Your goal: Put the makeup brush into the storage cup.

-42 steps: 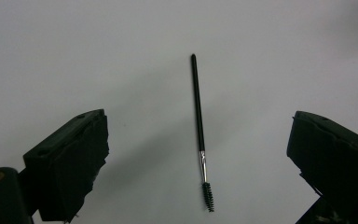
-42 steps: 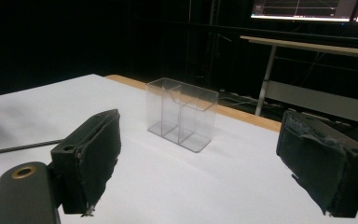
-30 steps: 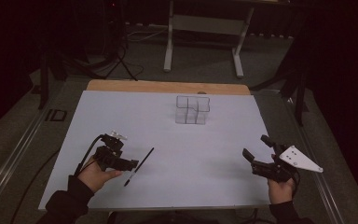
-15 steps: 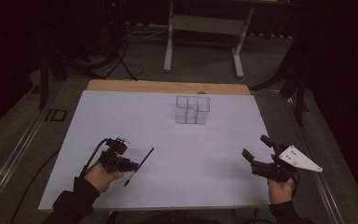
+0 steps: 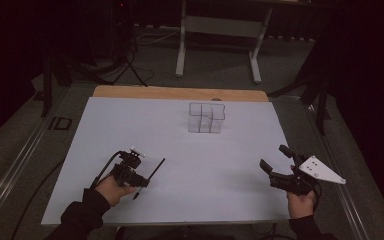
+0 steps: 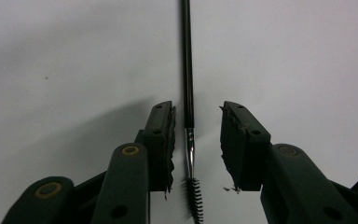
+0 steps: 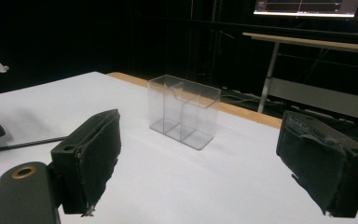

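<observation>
A thin black spoolie brush (image 5: 152,174) lies on the white sheet at the front left. In the left gripper view the brush (image 6: 187,70) runs straight up between the jaws, its bristle head near the bottom. My left gripper (image 6: 196,107) is open, its jaws standing either side of the handle without touching it; from above the left gripper (image 5: 141,181) sits over the brush's near end. A clear divided acrylic holder (image 5: 206,117) stands empty at the far middle. My right gripper (image 5: 274,157) hovers open at the front right, and the right gripper (image 7: 200,121) faces the holder (image 7: 184,112).
The white sheet (image 5: 180,150) covers a table with a wooden far edge (image 5: 180,92). Beyond it stand a desk frame (image 5: 217,25) and cables on a dark floor. A metal rail (image 5: 25,145) runs along the table's left side.
My left gripper has shifted slightly right and nearer the table's front, settling over the brush. The right gripper and holder have not moved.
</observation>
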A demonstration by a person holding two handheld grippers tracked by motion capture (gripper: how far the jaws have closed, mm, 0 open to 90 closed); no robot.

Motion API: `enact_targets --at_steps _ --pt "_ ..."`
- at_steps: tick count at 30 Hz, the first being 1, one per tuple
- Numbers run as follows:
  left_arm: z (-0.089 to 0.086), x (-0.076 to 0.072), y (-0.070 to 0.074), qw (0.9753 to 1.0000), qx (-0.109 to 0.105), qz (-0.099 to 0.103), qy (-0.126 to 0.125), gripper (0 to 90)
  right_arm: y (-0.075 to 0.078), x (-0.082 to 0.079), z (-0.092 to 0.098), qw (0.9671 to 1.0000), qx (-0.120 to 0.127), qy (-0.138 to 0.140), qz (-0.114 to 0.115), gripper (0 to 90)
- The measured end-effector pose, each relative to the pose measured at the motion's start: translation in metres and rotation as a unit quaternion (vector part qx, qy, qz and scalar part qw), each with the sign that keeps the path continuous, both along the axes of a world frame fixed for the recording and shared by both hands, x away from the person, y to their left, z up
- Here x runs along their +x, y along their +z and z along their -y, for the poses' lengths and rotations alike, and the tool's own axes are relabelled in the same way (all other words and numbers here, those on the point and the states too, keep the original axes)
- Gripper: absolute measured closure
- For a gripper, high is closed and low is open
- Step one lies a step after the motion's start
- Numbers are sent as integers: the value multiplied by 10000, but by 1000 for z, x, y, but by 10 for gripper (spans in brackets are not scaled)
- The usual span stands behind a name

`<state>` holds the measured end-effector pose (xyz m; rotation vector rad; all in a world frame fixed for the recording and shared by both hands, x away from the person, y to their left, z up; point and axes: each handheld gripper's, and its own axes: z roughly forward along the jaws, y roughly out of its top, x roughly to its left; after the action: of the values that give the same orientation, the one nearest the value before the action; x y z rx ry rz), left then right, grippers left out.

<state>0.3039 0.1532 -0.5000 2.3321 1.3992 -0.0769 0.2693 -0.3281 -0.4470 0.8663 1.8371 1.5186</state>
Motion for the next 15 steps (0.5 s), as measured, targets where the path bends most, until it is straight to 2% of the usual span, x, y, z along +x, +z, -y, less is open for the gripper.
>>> enact_targets --at_steps 4,11,14,15 --pt "2 2 -3 9999 40 -59 -71 712 0 0 0 10000 8 -1 -11 134" --pt "4 3 -8 9997 196 -96 -121 757 0 0 0 10000 5 0 1 134" --pt "5 3 -9 9996 142 -162 -162 773 0 0 0 10000 13 0 4 134" --pt "7 2 -9 9993 248 -106 -242 793 0 0 1 10000 22 -2 -4 134"
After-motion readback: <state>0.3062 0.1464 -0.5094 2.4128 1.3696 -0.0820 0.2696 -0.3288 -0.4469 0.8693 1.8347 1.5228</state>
